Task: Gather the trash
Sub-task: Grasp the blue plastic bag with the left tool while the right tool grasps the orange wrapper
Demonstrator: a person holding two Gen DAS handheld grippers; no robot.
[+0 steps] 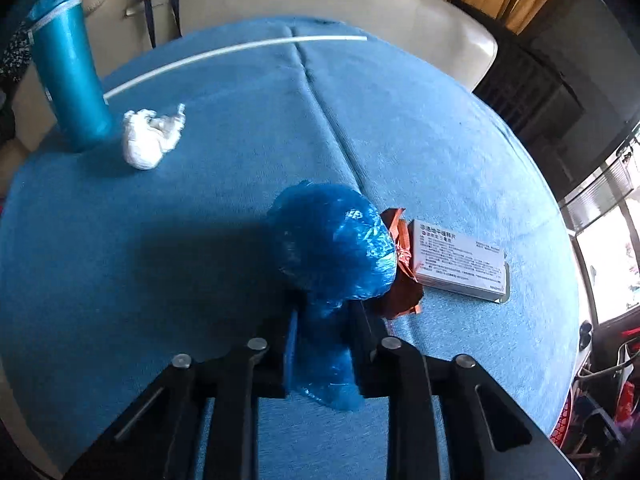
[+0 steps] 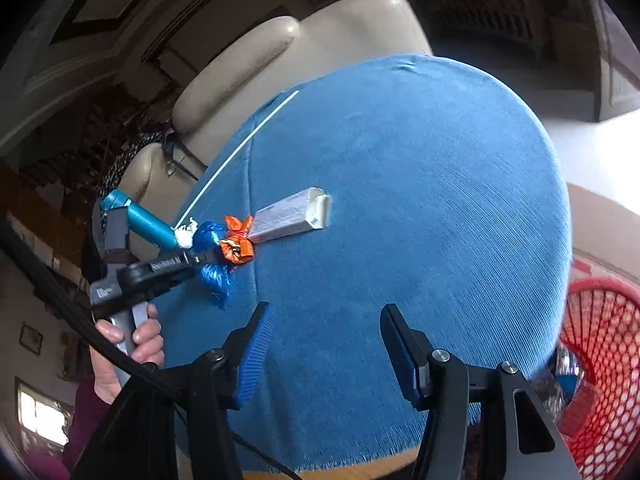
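We have the left gripper (image 1: 322, 344) clamped on a crumpled blue plastic bag (image 1: 332, 240): its jaws pinch the bag's twisted tail, and the puffy bulk bulges out ahead of the fingertips at twelve o'clock. Gripping the thin tail rather than the fat part seems sensible to us, since the jaws can close almost fully and the slippery film has less room to squirm out.

Our right gripper (image 2: 324, 344) hangs over bare blue tablecloth (image 2: 420, 200) with its jaws partly apart and nothing between them, probably kept free for the next piece.

In the left wrist view, an orange wrapper (image 1: 400, 264) touches the bag at its three o'clock, and a white medicine box (image 1: 460, 262) lies just beyond that. A white paper wad (image 1: 150, 138) sits at ten o'clock beside a teal tumbler (image 1: 70, 72), and a thin white stick (image 1: 224, 54) runs along the far edge.

The right wrist view adds what the left cannot: a red mesh basket (image 2: 600, 360) at four o'clock beside the table, which we judge to be the bin, with something already inside. It also shows the person's hand (image 2: 132, 344) holding the left tool's handle at eight o'clock. The left view alone shows the pads biting the bag.
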